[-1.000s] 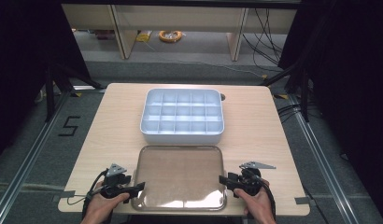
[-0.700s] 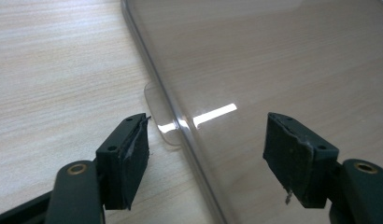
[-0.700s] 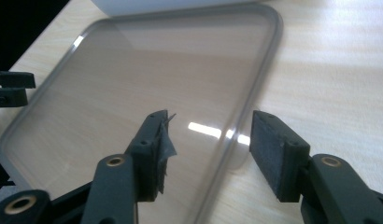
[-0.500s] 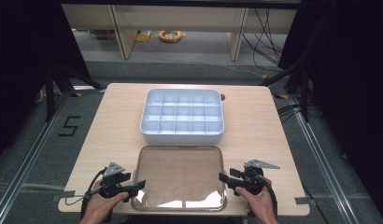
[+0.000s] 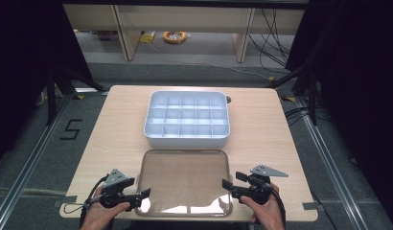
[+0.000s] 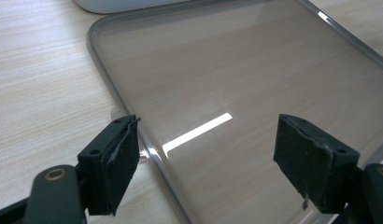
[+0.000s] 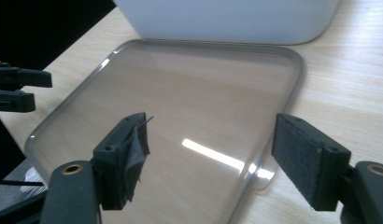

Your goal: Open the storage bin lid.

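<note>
Black spread fingers (image 6: 110,170) flanking clear lid (image 5: 185,179)

The lid (image 5: 185,181) lies flat between the two tools, just before the box (image 5: 187,120), which blocks the way forward. Bare bench (image 5: 115,134) runs along both sides of lid and box.

— What stands around the table (image 5: 113,129)?
— Grey floor (image 5: 194,72), with a "5" marked in black tape (image 5: 71,129) to one side. Black curtains (image 5: 22,57) hang on both sides.
— And at the far end?
— Pale wooden shelving (image 5: 185,14), an orange cable coil (image 5: 175,36) on the floor beneath it, black cables (image 5: 266,33) trailing nearby.
</note>
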`<state>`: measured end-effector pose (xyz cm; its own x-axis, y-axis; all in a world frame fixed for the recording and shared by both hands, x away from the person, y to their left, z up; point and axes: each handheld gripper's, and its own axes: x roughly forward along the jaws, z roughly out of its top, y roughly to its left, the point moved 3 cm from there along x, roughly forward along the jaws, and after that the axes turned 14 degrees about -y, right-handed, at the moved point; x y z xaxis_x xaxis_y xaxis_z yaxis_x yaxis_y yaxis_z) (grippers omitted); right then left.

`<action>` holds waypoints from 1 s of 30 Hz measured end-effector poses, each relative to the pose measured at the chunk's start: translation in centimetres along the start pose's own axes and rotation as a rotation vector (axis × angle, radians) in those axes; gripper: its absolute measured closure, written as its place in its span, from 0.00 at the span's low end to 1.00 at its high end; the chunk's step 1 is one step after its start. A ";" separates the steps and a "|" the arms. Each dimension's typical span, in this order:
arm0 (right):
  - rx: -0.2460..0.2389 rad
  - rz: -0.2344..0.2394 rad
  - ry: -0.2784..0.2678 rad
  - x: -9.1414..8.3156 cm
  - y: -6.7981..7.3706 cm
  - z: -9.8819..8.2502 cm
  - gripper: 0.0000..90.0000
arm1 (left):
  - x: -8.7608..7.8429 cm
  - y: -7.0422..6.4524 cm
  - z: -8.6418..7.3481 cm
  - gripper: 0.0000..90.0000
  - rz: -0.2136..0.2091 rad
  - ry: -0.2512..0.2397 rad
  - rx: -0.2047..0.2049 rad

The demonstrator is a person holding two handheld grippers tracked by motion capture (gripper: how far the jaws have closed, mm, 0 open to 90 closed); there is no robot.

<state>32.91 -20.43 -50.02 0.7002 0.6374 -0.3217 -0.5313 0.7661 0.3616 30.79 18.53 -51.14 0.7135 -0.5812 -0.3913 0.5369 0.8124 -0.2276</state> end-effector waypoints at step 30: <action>-0.046 0.091 0.022 -2.1 3.2 -2.1 0.22 | -2.0 -2.3 -1.0 0.23 -0.048 -0.015 0.077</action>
<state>28.70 -19.19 -50.05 0.6380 0.7055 -0.3085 -0.6139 0.7079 0.3494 27.73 17.84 -50.70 0.6924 -0.6208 -0.3676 0.6036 0.7776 -0.1763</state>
